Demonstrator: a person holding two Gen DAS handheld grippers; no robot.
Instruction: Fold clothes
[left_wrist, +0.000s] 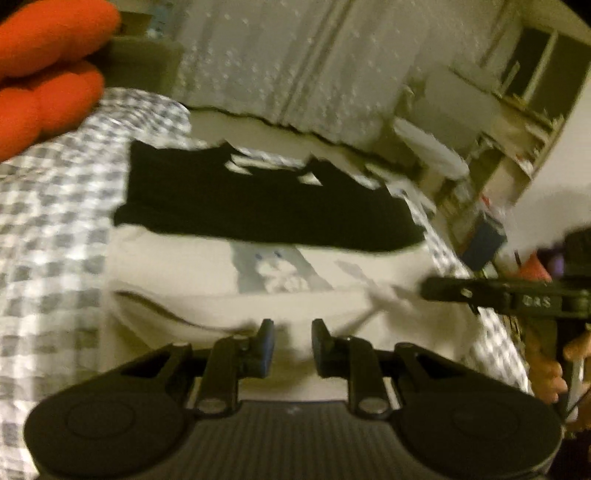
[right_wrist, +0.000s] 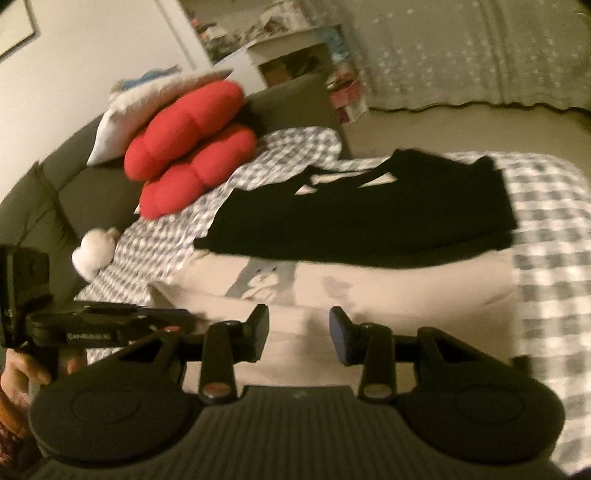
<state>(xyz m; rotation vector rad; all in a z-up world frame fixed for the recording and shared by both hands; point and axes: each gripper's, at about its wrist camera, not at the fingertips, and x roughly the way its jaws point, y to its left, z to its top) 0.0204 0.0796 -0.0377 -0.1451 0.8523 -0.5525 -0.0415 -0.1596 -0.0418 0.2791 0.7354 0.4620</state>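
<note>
Checked bedding (left_wrist: 48, 206) covers the bed, with two folded garments lying at mid-frame in both views.

A black top (left_wrist: 258, 206) sits folded in the centre of each frame; a cream shirt (left_wrist: 192, 273) with a pale grey print lies just below it, touching its lower edge. Left tongs (left_wrist: 292, 345) at the bottom of the left view stand narrowly apart above the cream shirt, nothing between them. Right tongs (right_wrist: 298, 334) at the bottom of the right view stand wider, also empty. Red cushions (right_wrist: 188, 147) lie at upper left of the right view, against a dark sofa back (right_wrist: 291, 103). Pale curtains (left_wrist: 295, 59) hang along the top.
</note>
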